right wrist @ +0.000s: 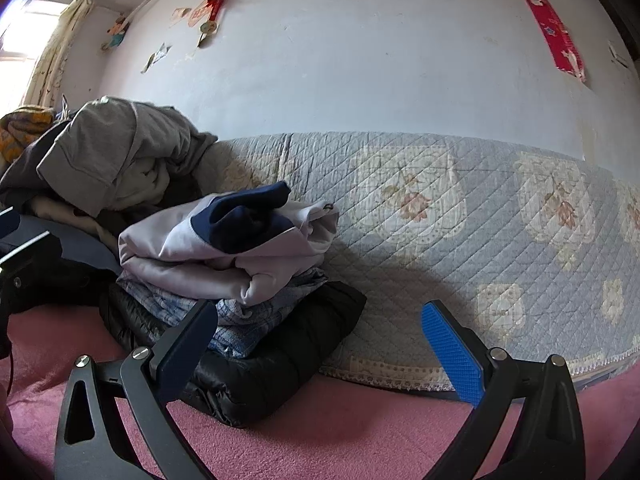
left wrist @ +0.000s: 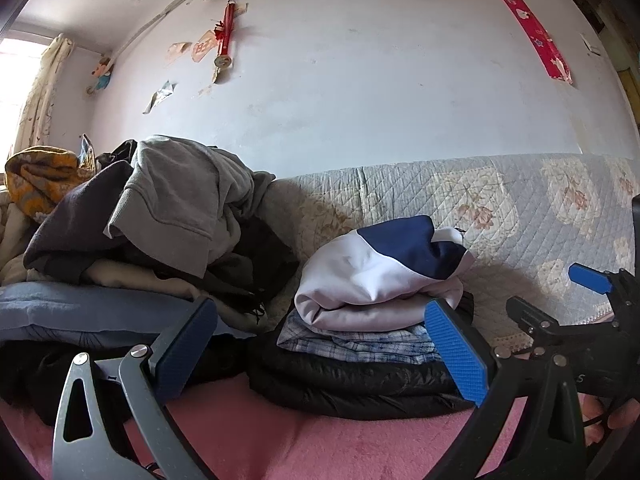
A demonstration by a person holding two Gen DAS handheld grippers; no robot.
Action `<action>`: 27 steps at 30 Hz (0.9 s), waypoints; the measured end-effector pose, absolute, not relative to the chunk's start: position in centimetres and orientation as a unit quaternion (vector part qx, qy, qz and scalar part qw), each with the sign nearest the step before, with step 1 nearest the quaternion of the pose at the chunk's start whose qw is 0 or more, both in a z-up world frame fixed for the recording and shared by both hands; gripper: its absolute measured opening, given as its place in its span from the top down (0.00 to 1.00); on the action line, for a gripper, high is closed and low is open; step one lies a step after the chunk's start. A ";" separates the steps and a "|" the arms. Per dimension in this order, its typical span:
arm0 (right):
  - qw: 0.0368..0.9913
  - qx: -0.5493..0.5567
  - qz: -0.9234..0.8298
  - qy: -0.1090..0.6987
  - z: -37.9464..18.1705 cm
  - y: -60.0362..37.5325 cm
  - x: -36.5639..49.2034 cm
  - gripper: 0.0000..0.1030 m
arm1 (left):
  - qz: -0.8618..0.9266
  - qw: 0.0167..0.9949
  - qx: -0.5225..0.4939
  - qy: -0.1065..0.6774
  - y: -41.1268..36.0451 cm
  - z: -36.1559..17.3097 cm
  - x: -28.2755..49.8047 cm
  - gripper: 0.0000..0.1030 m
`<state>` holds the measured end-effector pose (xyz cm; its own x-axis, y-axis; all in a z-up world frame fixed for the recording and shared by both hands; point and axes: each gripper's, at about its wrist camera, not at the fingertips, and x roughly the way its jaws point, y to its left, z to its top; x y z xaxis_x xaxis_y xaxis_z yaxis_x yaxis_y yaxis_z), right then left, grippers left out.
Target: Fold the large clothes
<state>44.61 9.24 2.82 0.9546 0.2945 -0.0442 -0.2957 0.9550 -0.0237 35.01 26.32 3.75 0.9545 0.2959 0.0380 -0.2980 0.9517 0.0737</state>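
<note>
A folded stack rests on the pink blanket (left wrist: 280,440): a white and navy top (left wrist: 380,272) over a blue checked garment (left wrist: 360,344) over a black puffer jacket (left wrist: 352,384). My left gripper (left wrist: 320,344) stands open in front of the stack, empty. In the right wrist view the same white and navy top (right wrist: 224,244) lies left of centre above the black jacket (right wrist: 280,360), with my right gripper (right wrist: 320,344) open and empty just right of it. The right gripper (left wrist: 560,300) also shows at the far right of the left wrist view.
An unfolded heap topped by a grey sweatshirt (left wrist: 180,200) sits to the left on a blue cushion (left wrist: 80,312). A quilted floral cover (right wrist: 480,240) runs along the wall behind. An orange patterned cloth (left wrist: 36,176) lies far left by a curtained window.
</note>
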 end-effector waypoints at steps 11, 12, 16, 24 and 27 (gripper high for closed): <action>0.989 -0.033 0.146 0.010 2.9 9.8 44.1 0.00 | 0.155 0.987 0.034 0.002 26.7 3.6 35.6 0.00; 0.989 -0.035 0.147 0.010 2.9 9.9 44.1 0.00 | 0.155 0.987 0.034 0.001 26.7 3.6 35.5 0.00; 0.988 -0.029 0.148 0.015 2.9 9.6 44.4 0.00 | 0.153 0.988 0.028 -0.002 26.9 3.6 35.4 0.00; 0.988 -0.026 0.149 0.023 2.8 9.5 44.8 0.00 | 0.152 0.988 0.035 -0.006 26.7 3.6 35.3 0.00; 0.988 -0.025 0.148 0.021 2.8 9.5 44.7 0.00 | 0.153 0.987 0.039 -0.008 26.4 3.6 35.2 0.00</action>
<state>44.72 9.48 2.77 0.9553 0.2917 -0.0490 -0.2938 0.9549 -0.0432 35.18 26.44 3.59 0.9532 0.3011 0.0275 -0.3024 0.9503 0.0739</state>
